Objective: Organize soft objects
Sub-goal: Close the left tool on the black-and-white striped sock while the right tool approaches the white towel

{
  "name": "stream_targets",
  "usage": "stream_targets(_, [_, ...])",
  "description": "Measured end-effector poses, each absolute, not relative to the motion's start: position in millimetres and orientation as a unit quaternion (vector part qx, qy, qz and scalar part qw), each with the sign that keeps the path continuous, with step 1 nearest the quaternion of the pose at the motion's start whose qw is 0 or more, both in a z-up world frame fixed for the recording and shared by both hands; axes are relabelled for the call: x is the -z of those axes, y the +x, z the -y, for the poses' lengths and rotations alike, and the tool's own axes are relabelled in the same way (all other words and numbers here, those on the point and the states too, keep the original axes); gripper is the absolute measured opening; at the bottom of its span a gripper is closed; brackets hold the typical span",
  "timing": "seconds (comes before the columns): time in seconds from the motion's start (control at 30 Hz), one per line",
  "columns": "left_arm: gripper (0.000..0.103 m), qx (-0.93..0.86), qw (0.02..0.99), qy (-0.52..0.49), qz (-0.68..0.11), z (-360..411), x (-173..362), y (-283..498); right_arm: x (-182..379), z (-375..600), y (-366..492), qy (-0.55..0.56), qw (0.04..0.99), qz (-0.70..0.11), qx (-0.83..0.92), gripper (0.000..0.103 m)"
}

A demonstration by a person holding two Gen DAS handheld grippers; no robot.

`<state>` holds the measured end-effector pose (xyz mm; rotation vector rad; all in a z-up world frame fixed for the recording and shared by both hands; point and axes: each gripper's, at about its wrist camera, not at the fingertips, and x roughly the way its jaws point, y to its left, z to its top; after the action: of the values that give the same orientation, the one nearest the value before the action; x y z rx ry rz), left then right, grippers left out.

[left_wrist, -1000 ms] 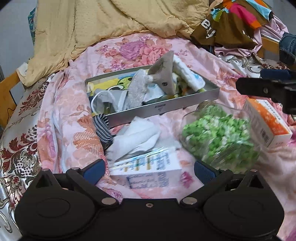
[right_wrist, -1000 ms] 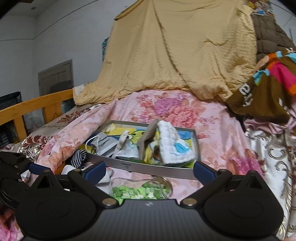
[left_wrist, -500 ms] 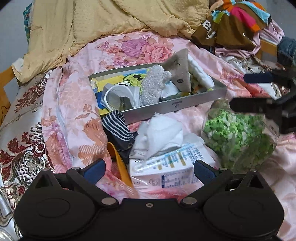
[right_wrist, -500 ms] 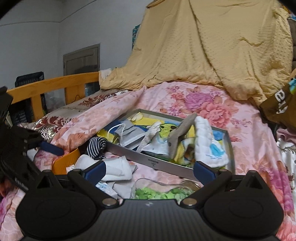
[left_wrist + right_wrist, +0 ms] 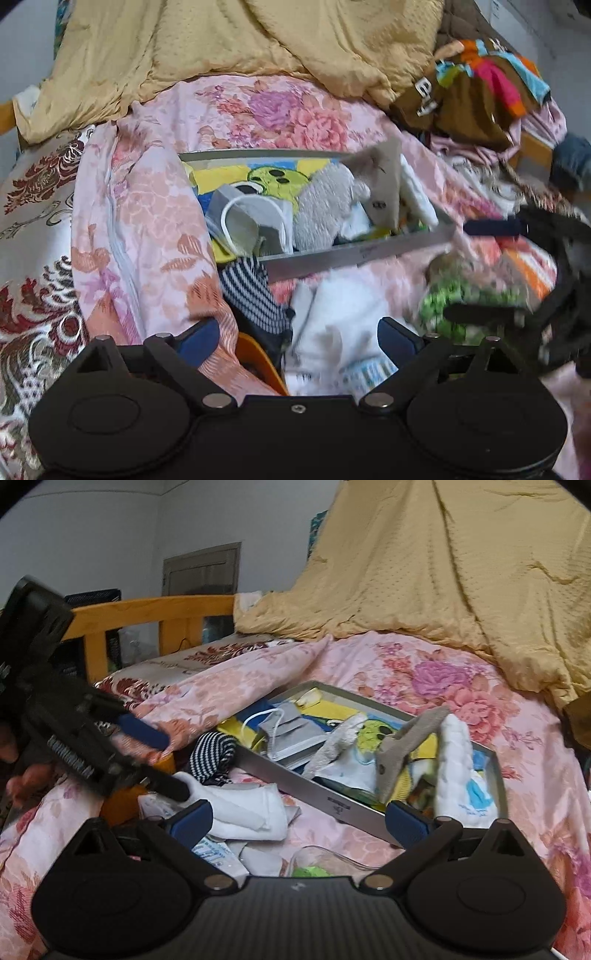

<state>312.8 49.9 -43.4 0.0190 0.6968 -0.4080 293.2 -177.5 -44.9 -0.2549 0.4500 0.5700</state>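
A grey metal tray [image 5: 354,254] [image 5: 325,794] on the floral bed holds several soft items: a grey fuzzy cloth [image 5: 325,210], a white quilted cloth [image 5: 458,764] and a grey pouch [image 5: 291,727]. In front of it lie a black-and-white striped sock [image 5: 255,291] [image 5: 214,753] and a white cloth [image 5: 340,314] [image 5: 243,808]. My left gripper [image 5: 297,338] is open and empty, just before the sock and white cloth; it also shows in the right wrist view [image 5: 162,764]. My right gripper [image 5: 299,819] is open and empty, near the tray's front wall.
A clear jar of green bits [image 5: 469,295] [image 5: 321,864] lies right of the white cloth. A printed box [image 5: 214,849] and an orange object [image 5: 258,358] lie near me. A tan quilt [image 5: 443,565] and a clothes heap [image 5: 476,85] are behind. A wooden bed rail [image 5: 147,616] is at left.
Both grippers have swung left. The left one has moved closer over the striped sock and white cloth. The right gripper's fingers have come nearer the jar in the left view, blurred.
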Motion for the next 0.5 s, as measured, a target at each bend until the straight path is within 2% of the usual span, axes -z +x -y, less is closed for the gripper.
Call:
stream_targets(0.13, [0.086,0.197,0.92,-0.005,-0.34,-47.5,41.9,327.6,47.0,169.6,294.4,-0.137,0.92,-0.227,-0.288,0.098])
stream_targets(0.33, [0.074,0.184,0.915,-0.026,-0.359,-45.3,43.3,351.9,48.3,156.2,296.0,-0.146,0.912,-0.235,-0.302,0.09])
stream_targets(0.4, [0.065,0.17,0.912,-0.028,-0.373,-45.7,45.5,359.9,49.6,152.0,298.0,-0.146,0.909,-0.24,-0.308,0.088])
stream_targets(0.5, [0.058,0.158,0.909,-0.041,-0.384,-50.8,46.8,366.5,52.1,145.1,301.4,-0.146,0.903,-0.25,-0.319,0.083])
